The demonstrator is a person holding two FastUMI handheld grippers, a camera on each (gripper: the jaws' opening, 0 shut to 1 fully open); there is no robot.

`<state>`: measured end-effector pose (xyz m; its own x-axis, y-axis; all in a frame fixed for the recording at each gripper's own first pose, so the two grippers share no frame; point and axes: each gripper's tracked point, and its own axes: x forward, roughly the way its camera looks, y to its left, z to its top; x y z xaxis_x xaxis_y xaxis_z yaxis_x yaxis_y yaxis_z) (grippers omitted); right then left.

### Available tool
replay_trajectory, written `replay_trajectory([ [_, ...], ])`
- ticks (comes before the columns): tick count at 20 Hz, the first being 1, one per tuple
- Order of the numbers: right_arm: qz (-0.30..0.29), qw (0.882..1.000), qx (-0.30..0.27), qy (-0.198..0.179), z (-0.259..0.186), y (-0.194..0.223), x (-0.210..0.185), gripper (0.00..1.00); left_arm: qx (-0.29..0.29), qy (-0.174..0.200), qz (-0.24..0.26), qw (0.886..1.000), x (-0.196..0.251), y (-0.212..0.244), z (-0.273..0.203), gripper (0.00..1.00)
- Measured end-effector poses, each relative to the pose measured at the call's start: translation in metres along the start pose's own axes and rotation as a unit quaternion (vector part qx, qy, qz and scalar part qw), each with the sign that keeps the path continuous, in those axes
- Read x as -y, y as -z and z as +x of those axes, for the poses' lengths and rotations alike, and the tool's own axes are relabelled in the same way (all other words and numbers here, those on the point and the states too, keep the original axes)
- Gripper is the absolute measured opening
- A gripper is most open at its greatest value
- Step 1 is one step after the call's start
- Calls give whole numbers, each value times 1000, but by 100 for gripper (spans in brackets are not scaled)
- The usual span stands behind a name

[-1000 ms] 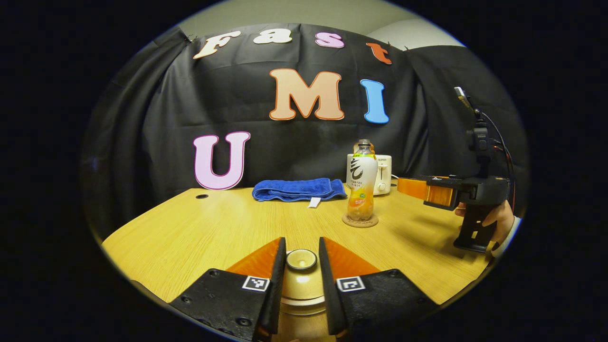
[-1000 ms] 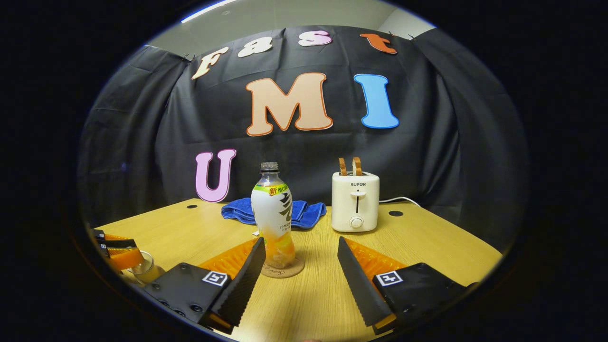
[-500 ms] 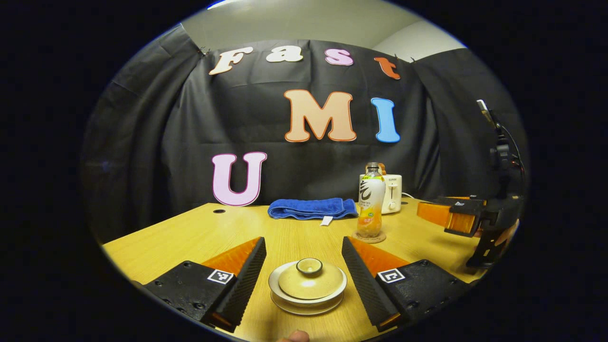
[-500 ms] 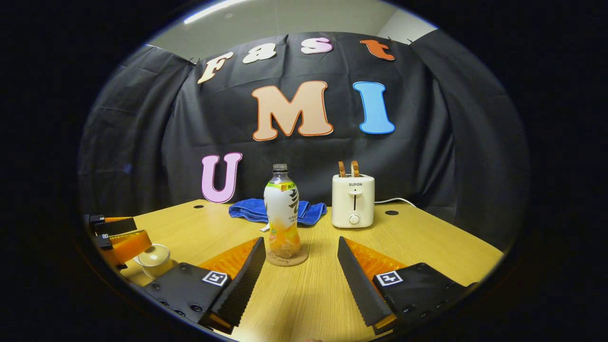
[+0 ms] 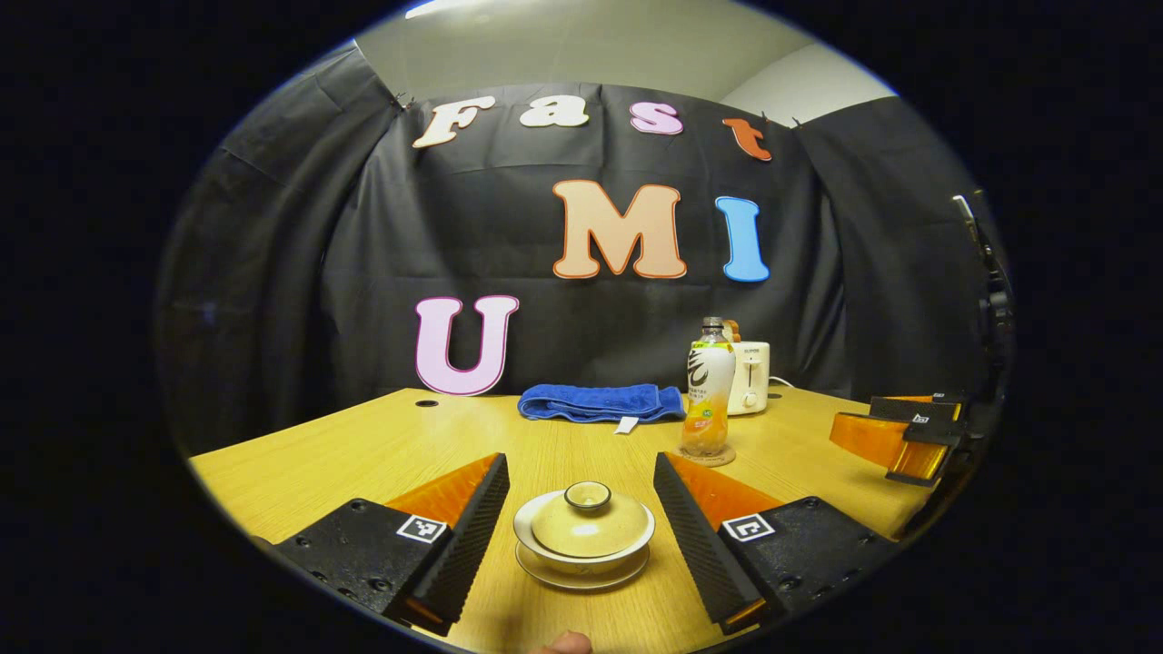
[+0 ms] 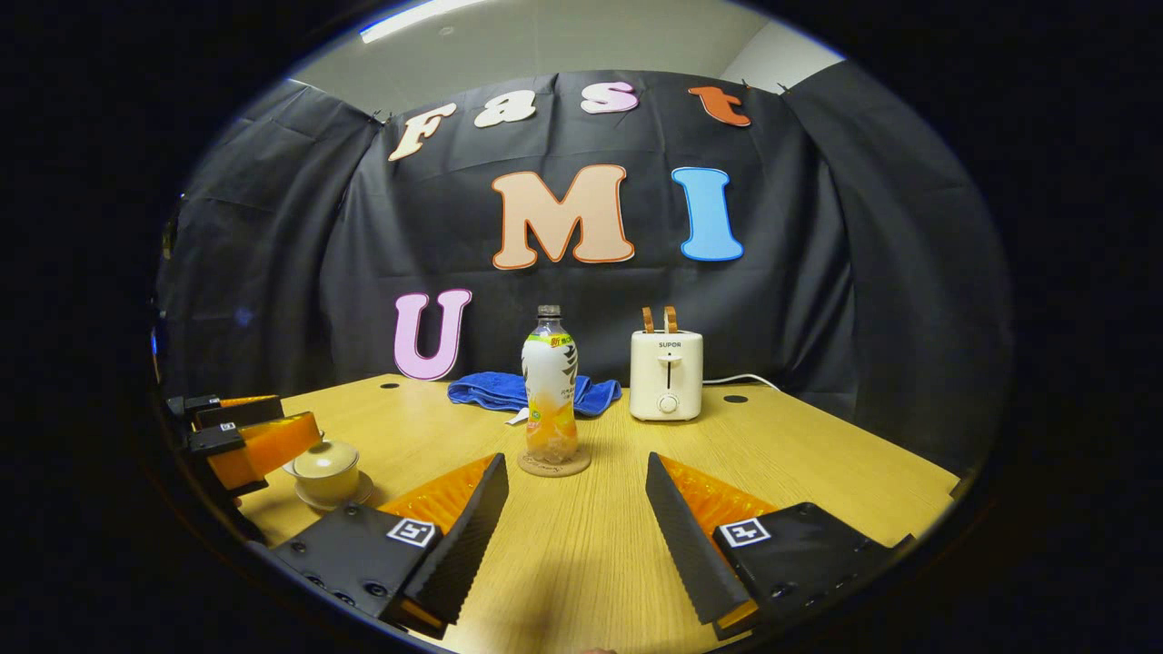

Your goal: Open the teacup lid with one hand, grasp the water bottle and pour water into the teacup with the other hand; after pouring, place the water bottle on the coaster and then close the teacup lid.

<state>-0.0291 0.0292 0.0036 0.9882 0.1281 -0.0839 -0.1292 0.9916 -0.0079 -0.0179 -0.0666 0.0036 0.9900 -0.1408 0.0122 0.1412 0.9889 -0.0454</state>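
While both tongs (image 5: 580, 509) (image 6: 574, 509) gape wide and empty, the water bottle (image 6: 550, 386) stands upright, neck up, on its coaster (image 6: 554, 464).

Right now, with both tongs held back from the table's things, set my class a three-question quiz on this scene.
1. True or false: the lid sits on the teacup.
2. What does the water bottle stand on? A) blue towel B) coaster C) toaster
3. Fill in: the left tongs and right tongs are both ____.

Key: 1 true; 2 B, the coaster; 3 open.
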Motion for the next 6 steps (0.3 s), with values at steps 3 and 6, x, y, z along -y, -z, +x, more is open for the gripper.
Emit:
replay_trajectory([
  [3, 1, 1000, -1, 3, -6, 5, 0, 96, 2, -1, -2, 1000, 0, -1, -3, 94],
  [6, 10, 1000, -7, 7, -8, 12, 1, 99, 0, -2, 1, 1000, 0, 3, -6, 94],
])
